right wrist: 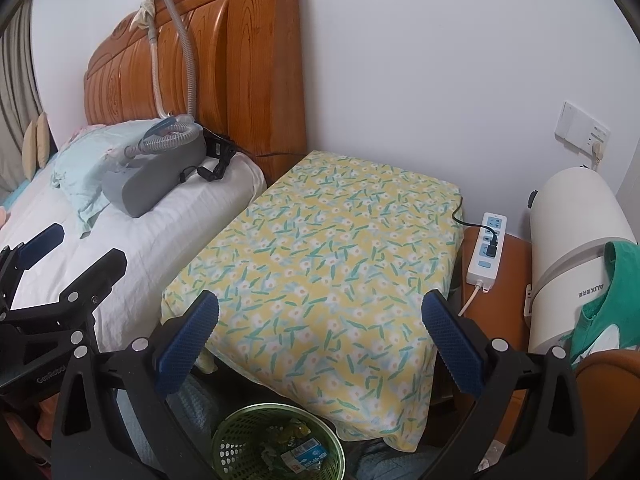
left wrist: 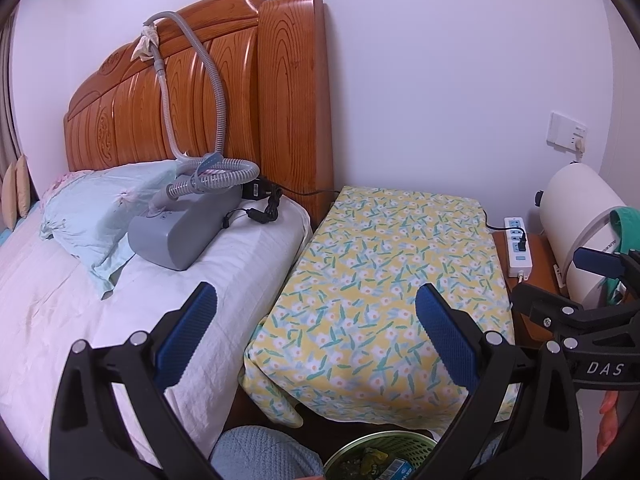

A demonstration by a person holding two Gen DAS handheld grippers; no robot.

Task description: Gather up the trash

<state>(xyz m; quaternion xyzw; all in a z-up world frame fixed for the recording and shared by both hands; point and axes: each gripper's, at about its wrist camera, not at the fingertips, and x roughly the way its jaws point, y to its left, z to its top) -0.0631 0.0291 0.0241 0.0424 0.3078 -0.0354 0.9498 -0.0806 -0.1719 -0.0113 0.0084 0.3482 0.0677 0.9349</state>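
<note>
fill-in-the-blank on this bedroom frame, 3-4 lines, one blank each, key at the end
1. Both tongs, left and right, are ____ and hold nothing.
2. The green basket on the floor already has ____ in it.
3. The grey machine with the hose lies on the ____.
4. The black plug sits in the white ____ beside the flowered cloth.

Missing words: open; trash; bed; power strip
</note>
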